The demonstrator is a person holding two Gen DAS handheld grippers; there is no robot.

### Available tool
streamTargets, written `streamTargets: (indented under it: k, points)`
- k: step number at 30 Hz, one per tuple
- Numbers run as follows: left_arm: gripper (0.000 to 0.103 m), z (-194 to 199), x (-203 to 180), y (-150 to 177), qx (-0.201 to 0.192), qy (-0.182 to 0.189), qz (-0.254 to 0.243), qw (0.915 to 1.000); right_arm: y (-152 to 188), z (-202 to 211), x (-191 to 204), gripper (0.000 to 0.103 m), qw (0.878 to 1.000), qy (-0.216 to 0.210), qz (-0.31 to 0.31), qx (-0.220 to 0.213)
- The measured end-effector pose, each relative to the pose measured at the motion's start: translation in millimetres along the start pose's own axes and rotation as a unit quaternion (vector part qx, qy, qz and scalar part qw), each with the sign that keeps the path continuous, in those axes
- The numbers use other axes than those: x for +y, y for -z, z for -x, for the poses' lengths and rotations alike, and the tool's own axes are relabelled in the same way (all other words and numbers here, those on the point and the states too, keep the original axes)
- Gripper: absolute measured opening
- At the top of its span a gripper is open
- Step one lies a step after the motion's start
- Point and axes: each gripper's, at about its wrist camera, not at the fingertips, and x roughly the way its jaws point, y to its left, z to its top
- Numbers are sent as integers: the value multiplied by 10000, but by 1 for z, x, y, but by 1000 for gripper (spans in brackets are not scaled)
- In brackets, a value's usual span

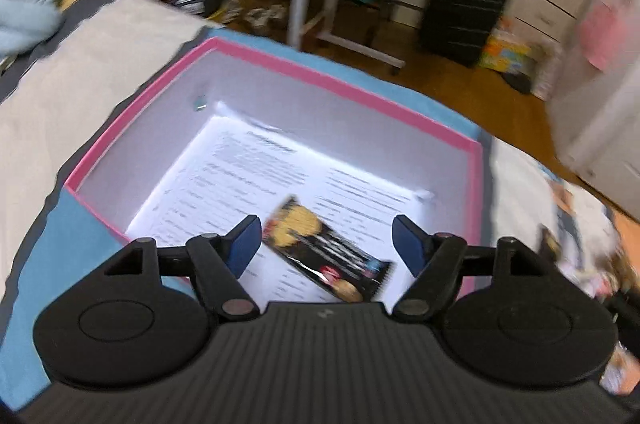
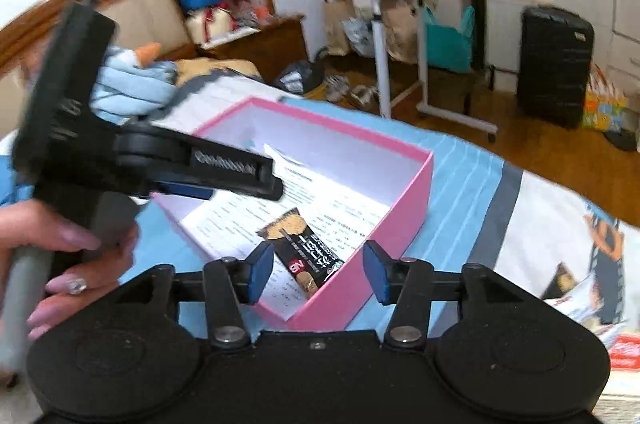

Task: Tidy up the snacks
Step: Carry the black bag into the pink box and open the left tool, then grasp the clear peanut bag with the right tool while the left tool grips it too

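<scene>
A black snack packet with a tan biscuit picture lies flat on a printed paper sheet in the bottom of an open pink box. My left gripper hovers over the box with its blue-padded jaws open, the packet below the gap and untouched. In the right wrist view the left gripper reaches in from the left over the box's near corner. My right gripper is open with nothing in it, just outside the box's front corner.
The box sits on a bed with a blue and white cover. A light blue plush toy lies at the bed's far left. Loose packets lie to the right. A hand grips the left handle. Beyond stand a rolling table and a black suitcase.
</scene>
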Motion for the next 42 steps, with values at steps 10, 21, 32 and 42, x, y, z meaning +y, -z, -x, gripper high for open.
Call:
streamTargets:
  k: [10, 21, 32, 42]
  points:
    - [85, 87, -64, 16, 40, 486, -1359, 9895, -15, 81, -11, 72, 9942, 953, 229, 445]
    - [93, 117, -144, 59, 547, 1722, -2305, 9562, 56, 152, -67, 72, 9784, 1807, -947, 347]
    - [93, 70, -192, 100, 590, 1551, -2547, 9527, 121, 161, -104, 74, 9587, 1994, -1993, 373]
    - [93, -9, -185, 111, 561, 1842, -2295, 9541, 159, 104, -135, 73, 9463, 1574, -2814, 223]
